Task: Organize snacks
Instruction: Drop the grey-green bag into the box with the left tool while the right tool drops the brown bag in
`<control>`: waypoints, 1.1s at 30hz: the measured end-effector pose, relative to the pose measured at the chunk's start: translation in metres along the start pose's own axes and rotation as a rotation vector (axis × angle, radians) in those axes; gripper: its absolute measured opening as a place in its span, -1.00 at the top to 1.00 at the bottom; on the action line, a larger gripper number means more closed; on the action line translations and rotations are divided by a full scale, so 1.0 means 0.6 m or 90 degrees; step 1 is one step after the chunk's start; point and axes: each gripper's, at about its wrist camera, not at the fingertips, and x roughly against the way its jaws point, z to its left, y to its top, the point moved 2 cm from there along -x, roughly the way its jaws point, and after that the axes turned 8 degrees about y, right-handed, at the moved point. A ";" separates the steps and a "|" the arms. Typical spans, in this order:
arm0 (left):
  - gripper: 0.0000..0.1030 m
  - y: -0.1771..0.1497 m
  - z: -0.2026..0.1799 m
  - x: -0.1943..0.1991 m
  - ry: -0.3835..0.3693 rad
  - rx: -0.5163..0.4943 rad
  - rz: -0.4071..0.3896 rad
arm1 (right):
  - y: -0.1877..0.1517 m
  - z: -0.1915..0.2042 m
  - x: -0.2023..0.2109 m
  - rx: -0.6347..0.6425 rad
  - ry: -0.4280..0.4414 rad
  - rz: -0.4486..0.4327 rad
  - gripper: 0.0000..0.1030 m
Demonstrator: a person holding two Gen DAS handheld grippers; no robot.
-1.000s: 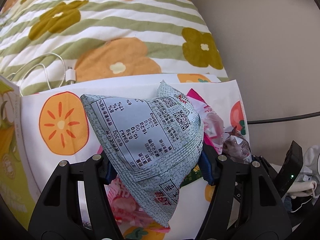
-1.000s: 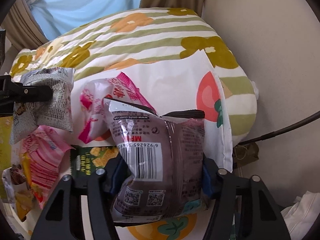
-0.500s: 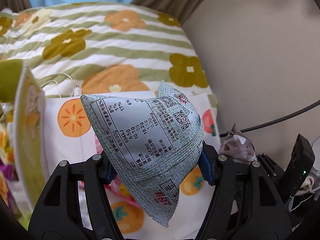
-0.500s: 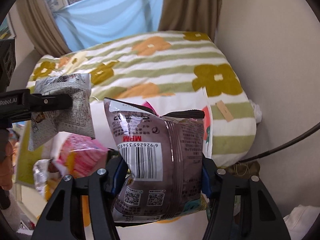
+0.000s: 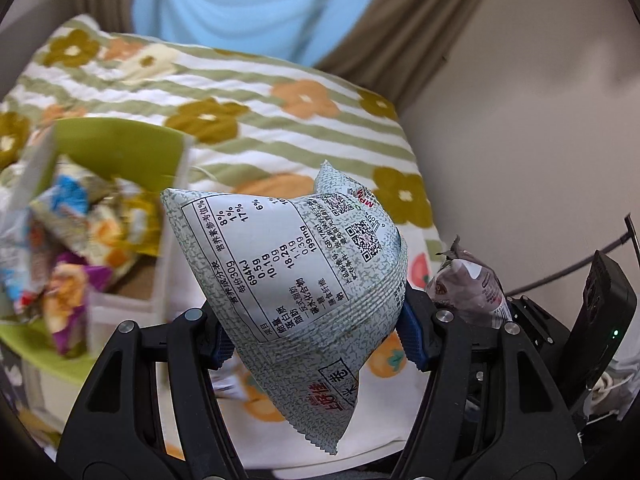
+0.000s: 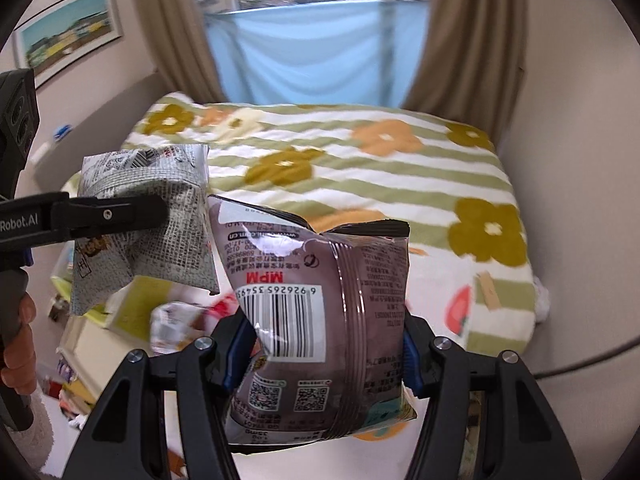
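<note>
The left gripper [image 5: 316, 336] is clamping its blue-padded black jaws onto a puffy, grey-green speckled snack packet [image 5: 296, 268], a crinkly foil pouch that is bulging into a rounded cone with a white nutrition panel facing the lens and a serrated seam pointing toward 6 o'clock. The right gripper [image 6: 324, 356] is pinching a glossy brown snack packet [image 6: 320, 320] the same way, its smooth film creasing around a white barcode label and two small square codes, its flat sealed edge lying toward 12 o'clock. In the right wrist view the left gripper is showing at 9 o'clock as a matte black bar, with the speckled pouch hanging crumpled from it and a person's hand [image 6: 16, 344] curling round the handle lower down at 8 o'clock. In the left wrist view the brown pouch is peeking in at 3 o'clock. Beyond both, a soft quilted bedspread [image 6: 360, 168] with green stripes and orange and olive flowers is filling the middle. At 9 o'clock in the left view a lime-green box [image 5: 120, 148] is holding a blurred heap of shiny, colourful wrappers [image 5: 76, 240]. At 12 o'clock brown curtains [image 6: 460, 40] are framing a pale blue cloth [image 6: 312, 48]
</note>
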 end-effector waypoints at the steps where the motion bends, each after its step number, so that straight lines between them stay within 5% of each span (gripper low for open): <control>1: -0.20 0.001 0.019 0.012 0.007 0.007 -0.005 | 0.006 0.019 -0.002 0.008 0.013 -0.002 -0.09; 12: -0.20 0.067 0.242 0.044 0.049 0.049 -0.023 | 0.067 0.186 -0.070 0.047 0.077 -0.008 -0.09; 18: -0.20 0.134 0.336 -0.002 0.051 0.032 0.005 | 0.108 0.264 -0.143 0.036 0.083 0.008 -0.09; 27: -0.20 0.193 0.387 -0.127 0.037 -0.030 0.087 | 0.132 0.321 -0.239 -0.022 0.050 0.050 -0.09; 29: -0.30 0.200 0.390 -0.148 0.038 -0.044 0.094 | 0.132 0.326 -0.251 -0.035 0.040 0.060 -0.09; 31: -0.83 0.204 0.390 -0.160 0.057 -0.057 0.093 | 0.130 0.326 -0.262 -0.043 0.029 0.070 -0.09; 33: -1.00 0.206 0.397 -0.155 0.087 -0.062 0.070 | 0.130 0.328 -0.270 -0.047 0.023 0.077 -0.09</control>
